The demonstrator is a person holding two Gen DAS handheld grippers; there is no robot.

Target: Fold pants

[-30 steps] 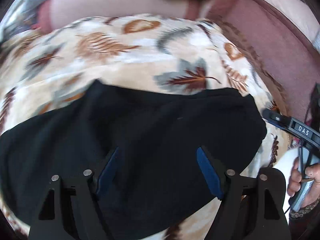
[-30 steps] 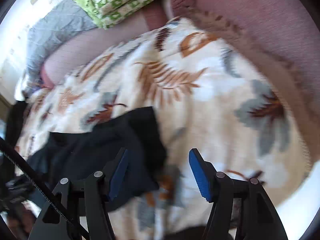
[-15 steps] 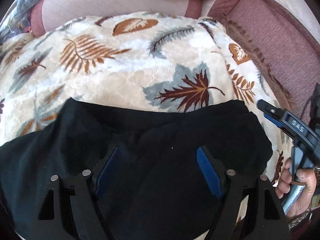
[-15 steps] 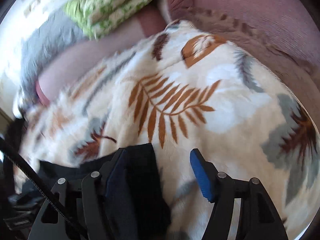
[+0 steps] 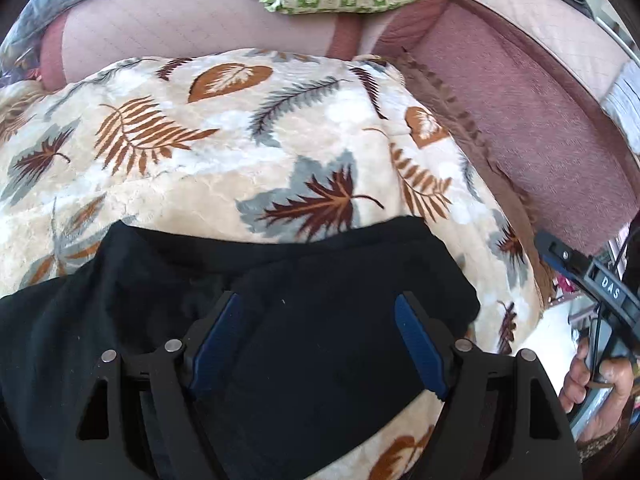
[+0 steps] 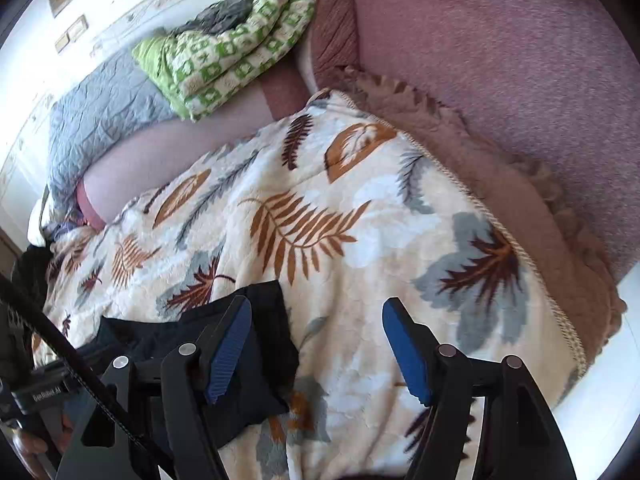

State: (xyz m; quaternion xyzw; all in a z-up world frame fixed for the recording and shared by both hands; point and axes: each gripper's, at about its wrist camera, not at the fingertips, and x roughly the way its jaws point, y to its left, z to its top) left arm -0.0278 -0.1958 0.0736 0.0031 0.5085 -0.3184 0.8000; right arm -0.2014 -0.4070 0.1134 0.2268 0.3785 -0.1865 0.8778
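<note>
The black pants [image 5: 312, 320] lie folded on a leaf-print blanket [image 5: 224, 168], filling the lower part of the left wrist view. My left gripper [image 5: 318, 316] is open and empty, hovering over the middle of the pants. In the right wrist view the pants' right end [image 6: 264, 344] shows at lower left. My right gripper [image 6: 316, 324] is open and empty; its left finger [image 6: 228, 348] is over the pants' edge and its right finger over the blanket. The right gripper also shows at the right edge of the left wrist view [image 5: 600, 284].
The blanket [image 6: 360, 240] covers a maroon sofa seat [image 6: 500, 64]. A green-and-white checked cloth [image 6: 228, 56] and a grey quilt [image 6: 100, 112] lie on the sofa back. The blanket's brown frilled edge [image 6: 560, 232] runs along the right.
Both grippers have pulled back from the pants and lifted a little, so more blanket shows beyond. The pants lie still; both grippers stay open.
</note>
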